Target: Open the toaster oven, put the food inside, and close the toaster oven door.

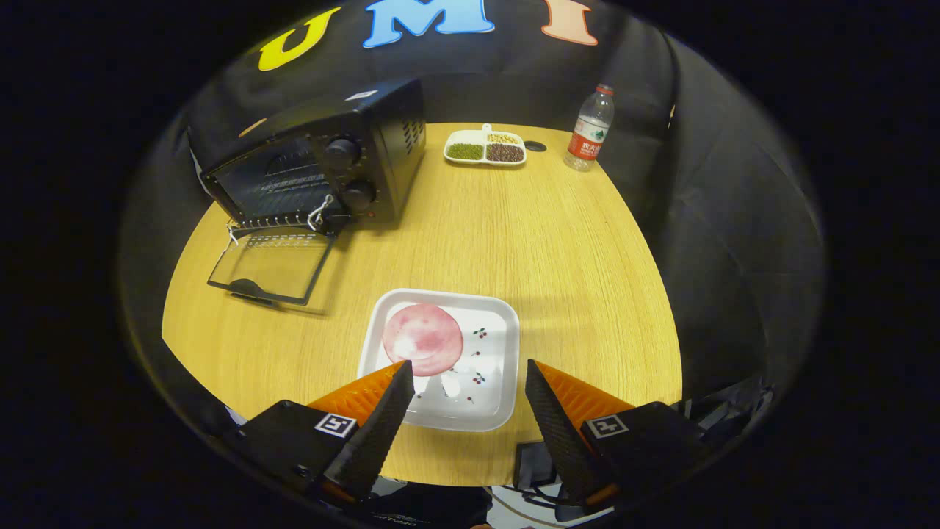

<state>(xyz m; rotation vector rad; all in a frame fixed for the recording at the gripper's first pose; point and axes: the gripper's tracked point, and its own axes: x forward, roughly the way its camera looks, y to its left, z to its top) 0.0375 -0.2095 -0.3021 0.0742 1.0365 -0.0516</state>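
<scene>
Since the toaster oven [316,173] already stands with its glass door [268,266] dropped flat onto the tabletop [514,235], what's left is the food: a thin pink round slice [423,339] lying flat in a white square plate [499,312], just ahead of the fingers [468,367], which are spread wide and gripping nothing. Slice looks soft, floppy and probably slick, so pinching it flat is risky. I'd take the stiff plate by its near rim instead; likely glazed, so expect slip.
</scene>
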